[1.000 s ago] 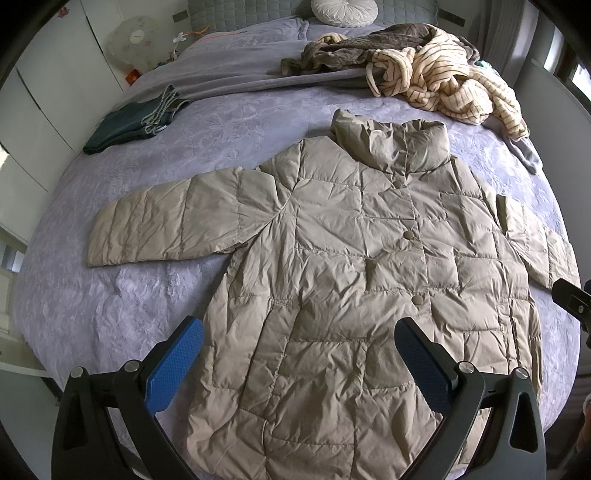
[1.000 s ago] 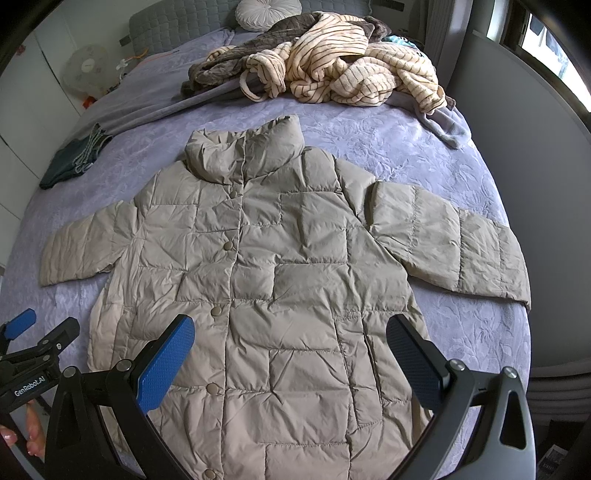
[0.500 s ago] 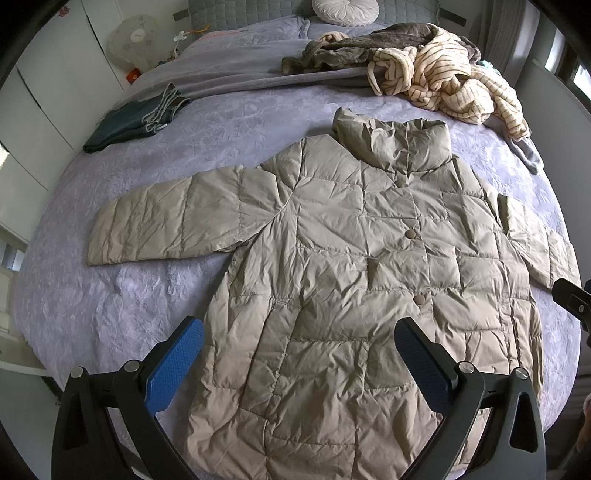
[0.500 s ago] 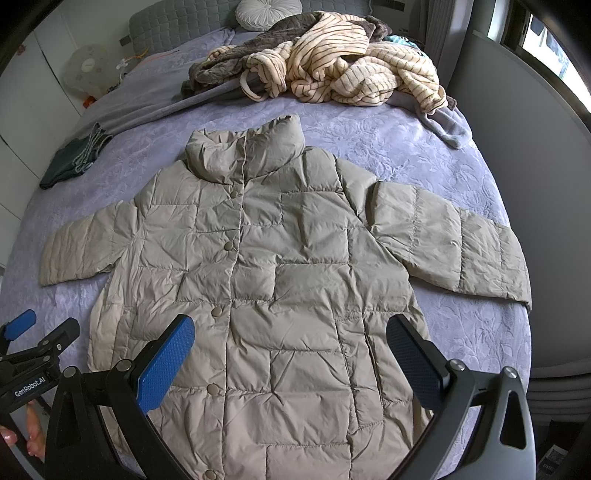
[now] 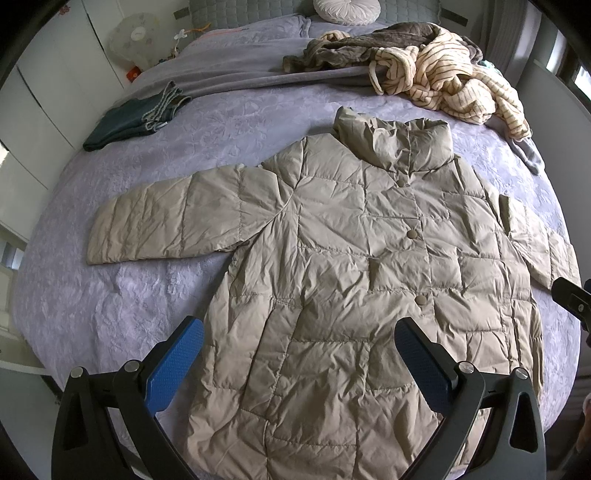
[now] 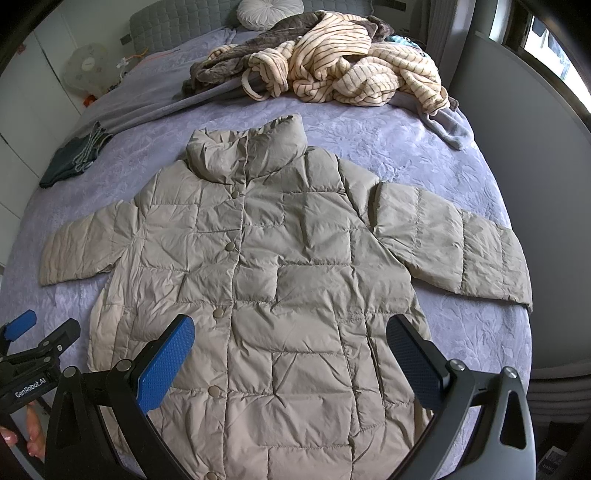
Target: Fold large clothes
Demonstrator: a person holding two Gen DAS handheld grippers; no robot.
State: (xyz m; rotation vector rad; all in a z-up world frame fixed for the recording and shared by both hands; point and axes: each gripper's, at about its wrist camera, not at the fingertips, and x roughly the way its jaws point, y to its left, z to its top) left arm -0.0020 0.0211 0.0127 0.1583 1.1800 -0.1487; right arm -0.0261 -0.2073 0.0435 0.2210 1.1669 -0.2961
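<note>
A beige quilted puffer jacket (image 5: 351,266) (image 6: 280,273) lies flat and buttoned on the lilac bedspread, collar away from me, both sleeves spread out sideways. My left gripper (image 5: 299,354) hovers open above the jacket's lower left part, blue pads wide apart and empty. Over the lower right part my right gripper (image 6: 291,350) is likewise open with nothing between its fingers. The left gripper's tip (image 6: 22,325) shows at the left edge of the right wrist view, and the right gripper's black body (image 5: 570,299) at the right edge of the left wrist view.
A heap of striped cream and brown clothes (image 5: 436,81) (image 6: 347,77) lies at the bed's far right. Folded dark jeans (image 5: 136,118) (image 6: 74,155) rest at the far left. A round pillow (image 6: 269,13) leans on the headboard. A grey wall (image 6: 535,155) runs along the bed's right side.
</note>
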